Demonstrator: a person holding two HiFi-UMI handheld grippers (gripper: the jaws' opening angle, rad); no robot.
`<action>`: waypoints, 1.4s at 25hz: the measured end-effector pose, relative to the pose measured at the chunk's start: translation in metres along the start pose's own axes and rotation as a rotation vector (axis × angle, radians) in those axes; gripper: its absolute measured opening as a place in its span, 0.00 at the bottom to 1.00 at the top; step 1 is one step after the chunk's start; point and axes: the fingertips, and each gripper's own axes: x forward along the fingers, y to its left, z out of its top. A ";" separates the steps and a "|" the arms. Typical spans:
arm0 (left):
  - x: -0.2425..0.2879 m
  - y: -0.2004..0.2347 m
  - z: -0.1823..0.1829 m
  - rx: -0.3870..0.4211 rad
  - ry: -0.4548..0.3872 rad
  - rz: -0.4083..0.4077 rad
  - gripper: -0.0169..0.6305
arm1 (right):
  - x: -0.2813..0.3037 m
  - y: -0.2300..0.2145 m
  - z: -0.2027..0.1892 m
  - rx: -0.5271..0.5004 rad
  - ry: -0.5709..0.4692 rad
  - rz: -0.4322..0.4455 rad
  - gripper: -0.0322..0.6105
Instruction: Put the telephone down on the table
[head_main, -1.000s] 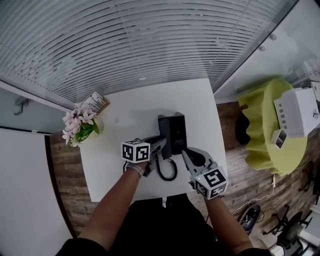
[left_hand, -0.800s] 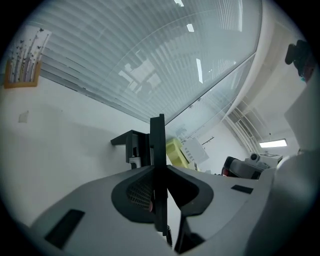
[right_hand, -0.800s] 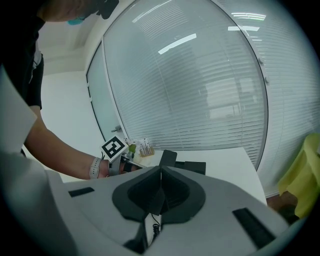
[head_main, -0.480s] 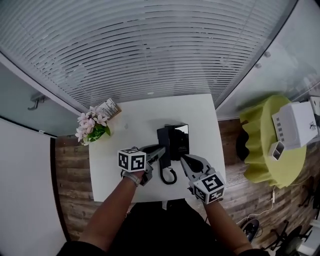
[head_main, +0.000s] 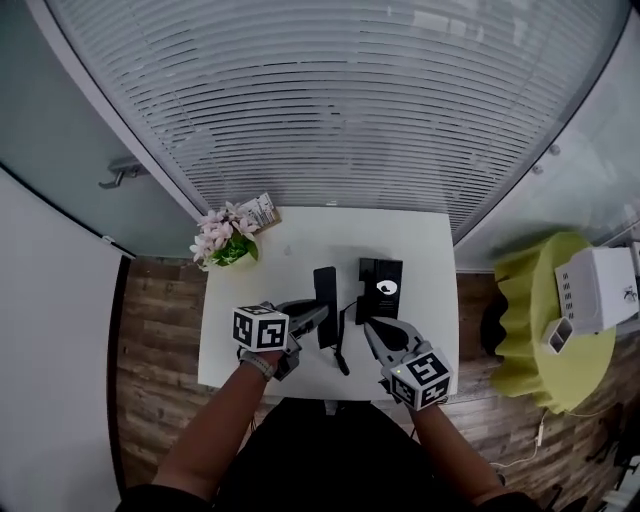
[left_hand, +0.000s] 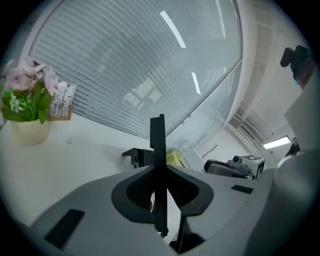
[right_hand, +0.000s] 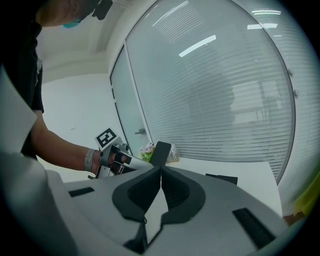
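The black handset is off its base and pinched edge-on in my left gripper, which is shut on it above the white table. In the left gripper view the handset stands upright between the pads of the left gripper. The black phone base sits on the table to the right, and a dark cord runs from it to the handset. My right gripper hovers near the table's front edge, just before the base, shut and holding nothing. The right gripper shows closed pads in its own view too.
A pot of pink flowers and a small printed box stand at the table's far left corner. Slatted blinds close off the far side. A yellow-green round table with white boxes stands to the right on the wood floor.
The handset in my left gripper has come away from the base toward the left, and the looped cord has pulled straighter. The head view has swung, showing more of the blinds.
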 end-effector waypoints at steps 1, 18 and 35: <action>-0.008 0.003 0.000 -0.001 -0.007 0.008 0.14 | 0.003 0.005 0.001 -0.006 0.002 0.008 0.09; -0.107 0.082 -0.019 -0.095 -0.049 0.125 0.14 | 0.075 0.081 0.011 -0.061 0.044 0.092 0.09; -0.151 0.176 -0.055 -0.178 0.105 0.160 0.14 | 0.165 0.119 -0.027 -0.041 0.147 0.076 0.09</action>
